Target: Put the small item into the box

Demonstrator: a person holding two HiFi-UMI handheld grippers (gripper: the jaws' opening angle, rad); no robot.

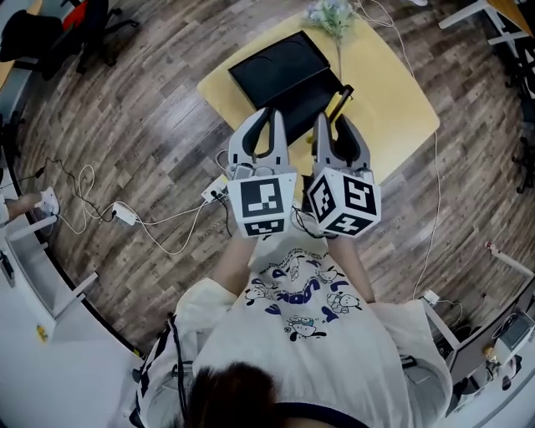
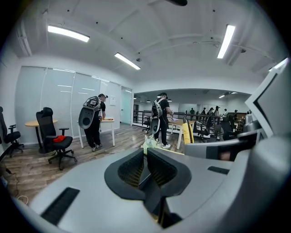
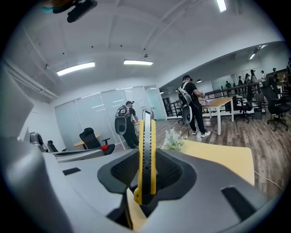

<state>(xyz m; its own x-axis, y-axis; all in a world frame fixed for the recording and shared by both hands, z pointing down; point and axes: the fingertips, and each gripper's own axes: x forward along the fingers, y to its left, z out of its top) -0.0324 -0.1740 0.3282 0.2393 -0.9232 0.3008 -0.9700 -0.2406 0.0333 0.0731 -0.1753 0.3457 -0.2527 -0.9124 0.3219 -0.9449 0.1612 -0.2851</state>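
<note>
Now the small item (image 3: pixel 146 132) — slim, yellow-black — is pinched by the right gripper (image 3: pixel 146 169), its long axis set along the jaws; the box (image 1: pixel 280 75) is seen just ahead, slightly leftward, on the table (image 1: pixel 401 109); the left gripper (image 2: pixel 146 160) is held pressed together — empty.

Box (image 1: pixel 280 71) on table (image 1: pixel 397 104), flowers (image 1: pixel 332 13) behind

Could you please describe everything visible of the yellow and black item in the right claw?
It looks like a plastic utility knife: yellow sides, a black ridged strip along the edge facing the camera. It stands upright on edge, clamped between the pads of the right claw, its tip poking past them. In the head view it is held over the table beside the black box; only the claw touches it.
</note>
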